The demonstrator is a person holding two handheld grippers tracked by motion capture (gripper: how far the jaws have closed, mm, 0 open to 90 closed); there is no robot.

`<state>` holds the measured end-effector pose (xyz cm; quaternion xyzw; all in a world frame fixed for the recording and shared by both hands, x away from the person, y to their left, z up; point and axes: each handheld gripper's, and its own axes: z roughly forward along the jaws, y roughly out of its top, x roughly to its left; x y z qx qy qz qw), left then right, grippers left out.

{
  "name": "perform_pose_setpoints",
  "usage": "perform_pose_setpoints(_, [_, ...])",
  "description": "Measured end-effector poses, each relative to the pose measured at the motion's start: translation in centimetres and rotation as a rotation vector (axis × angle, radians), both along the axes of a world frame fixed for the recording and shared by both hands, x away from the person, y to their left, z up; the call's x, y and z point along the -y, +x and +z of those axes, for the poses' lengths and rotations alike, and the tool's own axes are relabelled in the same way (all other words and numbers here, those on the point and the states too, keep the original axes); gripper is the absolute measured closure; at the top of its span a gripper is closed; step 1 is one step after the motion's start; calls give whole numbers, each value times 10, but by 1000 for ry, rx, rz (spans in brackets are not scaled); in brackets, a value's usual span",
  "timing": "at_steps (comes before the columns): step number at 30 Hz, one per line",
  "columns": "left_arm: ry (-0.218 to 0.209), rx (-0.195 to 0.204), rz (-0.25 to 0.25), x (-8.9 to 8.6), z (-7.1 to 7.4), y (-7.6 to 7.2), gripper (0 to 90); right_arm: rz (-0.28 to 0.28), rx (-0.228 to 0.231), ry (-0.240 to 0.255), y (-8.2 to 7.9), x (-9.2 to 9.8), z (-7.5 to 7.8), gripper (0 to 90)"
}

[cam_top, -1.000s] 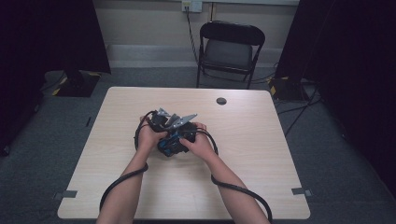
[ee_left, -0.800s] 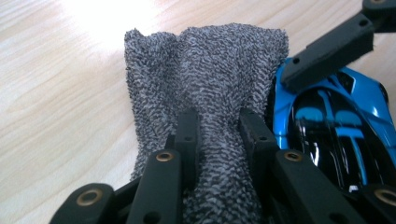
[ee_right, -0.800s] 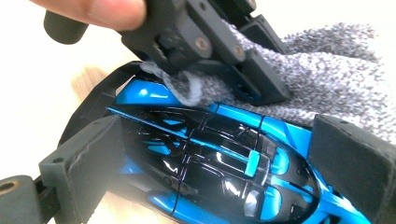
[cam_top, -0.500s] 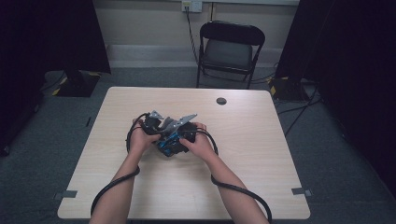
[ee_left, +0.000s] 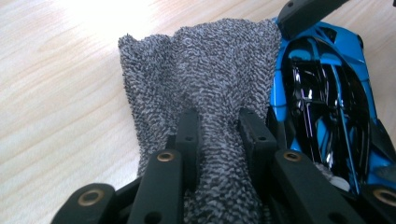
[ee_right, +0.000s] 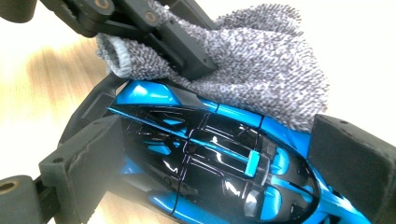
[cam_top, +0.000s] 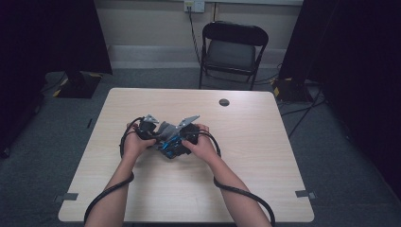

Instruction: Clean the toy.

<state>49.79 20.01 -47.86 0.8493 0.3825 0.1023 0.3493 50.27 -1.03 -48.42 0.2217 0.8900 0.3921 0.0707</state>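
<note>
Left gripper (ee_left: 217,123) jaws pinching a bunched grey cloth (ee_left: 210,70) just beside the blue toy car (ee_left: 327,93); right gripper (ee_right: 210,158) jaws clamped on the car's two sides, car (ee_right: 210,154) held between them. Cloth (ee_right: 261,60) draped against the car's far flank, touching it. Wiping judged under way, not finished: top of the car glossy, cloth only at one side. Both hands (cam_top: 135,144) (cam_top: 201,146) close together around the car (cam_top: 170,144) over the counter (cam_top: 265,156), forearms converging toward it.
</note>
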Motion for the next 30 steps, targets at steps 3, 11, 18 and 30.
perform_pose_setpoints(3, [-9, 4, 12, -2, 0, -3, 726, 0, 0, 0, 0, 0, 0, 31])
perform_pose_setpoints(11, [-35, -4, 40, -10, -1, -8, 726, -1, 2, 6, 0, 1, -1, 31])
perform_pose_setpoints(18, [-29, -19, 63, -26, 0, -17, 726, -2, 6, 5, 1, 2, -1, 30])
perform_pose_setpoints(30, [-54, 15, 98, -42, 13, -25, 724, -3, 8, 7, 0, 2, -1, 30])
